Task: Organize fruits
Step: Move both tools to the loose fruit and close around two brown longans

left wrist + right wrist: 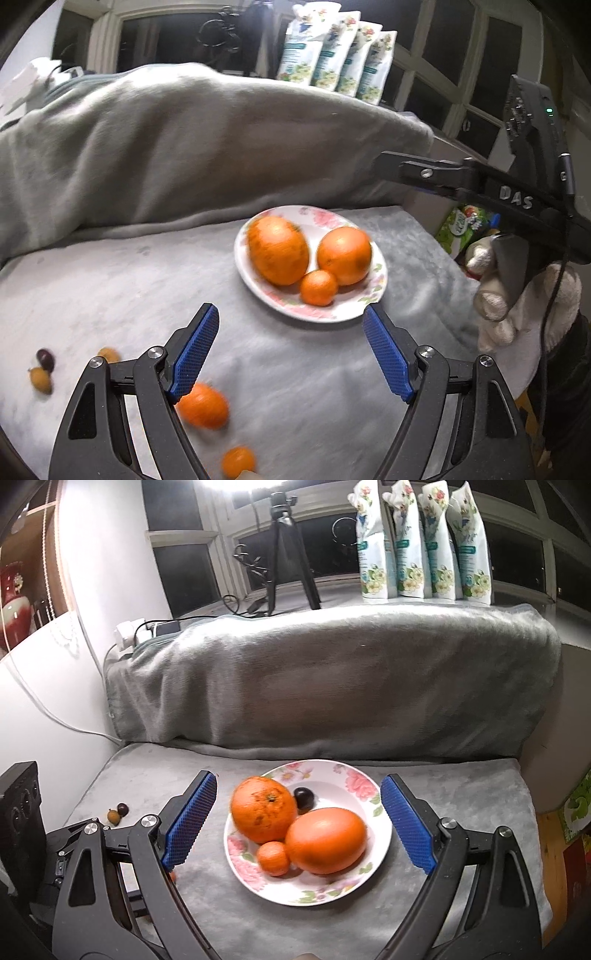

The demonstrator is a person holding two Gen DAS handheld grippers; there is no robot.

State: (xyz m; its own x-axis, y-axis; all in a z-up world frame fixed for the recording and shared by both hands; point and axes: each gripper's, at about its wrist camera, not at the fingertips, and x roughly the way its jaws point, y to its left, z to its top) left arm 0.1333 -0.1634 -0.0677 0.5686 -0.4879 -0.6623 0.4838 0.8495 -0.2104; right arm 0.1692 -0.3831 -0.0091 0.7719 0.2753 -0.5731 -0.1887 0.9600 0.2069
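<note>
On the grey blanket (207, 923), just ahead of both my grippers, sits the floral plate (354, 775), the collection point as I read it. It holds two large oranges, a rounder one (263, 809) and an oval one (325, 840) touching it, with a small mandarin (273, 858) wedged against both at the near rim, and a dark plum (304, 798) tucked behind the round orange, seen only from the right wrist. Citrus is bunched to one side, so there is bare plate left for more. Still loose on the blanket, left of the plate: a mid-size orange (203, 405) right by my left gripper's left finger, a smaller orange fruit (238, 461) nearer the lens, and farther left a dark plum (45, 359) between two little yellow-brown fruits (40, 379), (108, 354). My left gripper (290, 350) is spread wide, empty, angled toward the plate with the loose orange beside it, likely next pick. My right gripper (297, 819) is also released wide, holding nothing, hovering over the plate's near side, jaws straddling it. Past that: the blanket-covered ledge (332, 672), four floral pouches (421, 546), a tripod (284, 546).
</note>
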